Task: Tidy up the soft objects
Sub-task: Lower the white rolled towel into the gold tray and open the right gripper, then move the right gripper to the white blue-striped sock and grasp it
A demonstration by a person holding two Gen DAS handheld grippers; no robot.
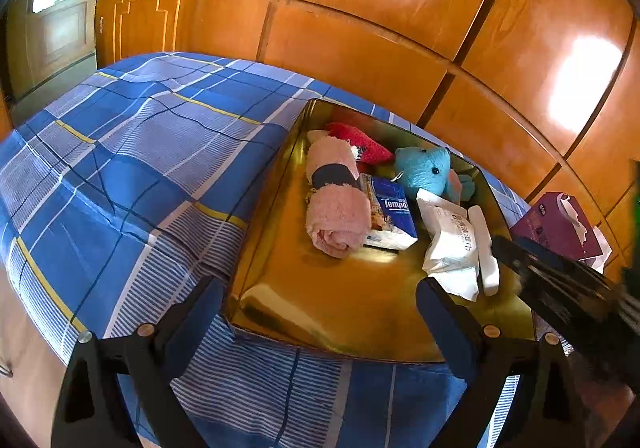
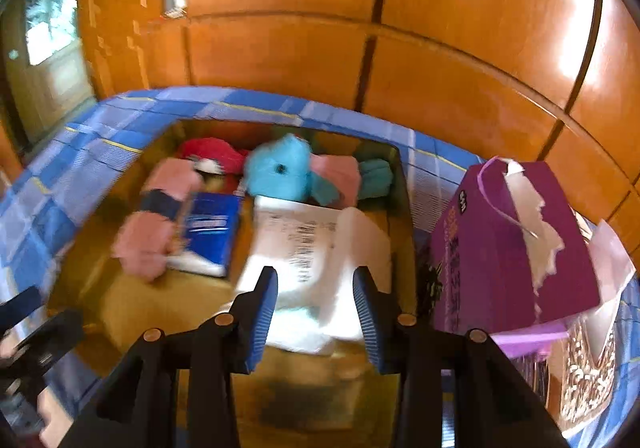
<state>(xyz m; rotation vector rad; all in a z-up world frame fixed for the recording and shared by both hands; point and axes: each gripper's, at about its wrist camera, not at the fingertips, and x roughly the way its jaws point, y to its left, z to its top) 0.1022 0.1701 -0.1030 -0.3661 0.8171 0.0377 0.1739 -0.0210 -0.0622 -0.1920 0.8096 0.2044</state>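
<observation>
Looks like the shiny gold tray (image 2: 402,183) is nearly packed: right gripper (image 2: 316,312) hangs empty, jaws apart, above the white wipes pack (image 2: 304,244), left gripper (image 1: 320,312) spread wide and empty, so I'd guess the purple cardboard tissue box (image 2: 496,248) beside the tray goes next.

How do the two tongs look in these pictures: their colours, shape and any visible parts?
The left tongs have black angular arms, dark navy pads and round copper-coloured rivets, with one silver rivet. The right tongs have the same black frame and copper rivets, but their pads are brighter blue with fine ribs. No cables, markings or sleeves show.
</observation>
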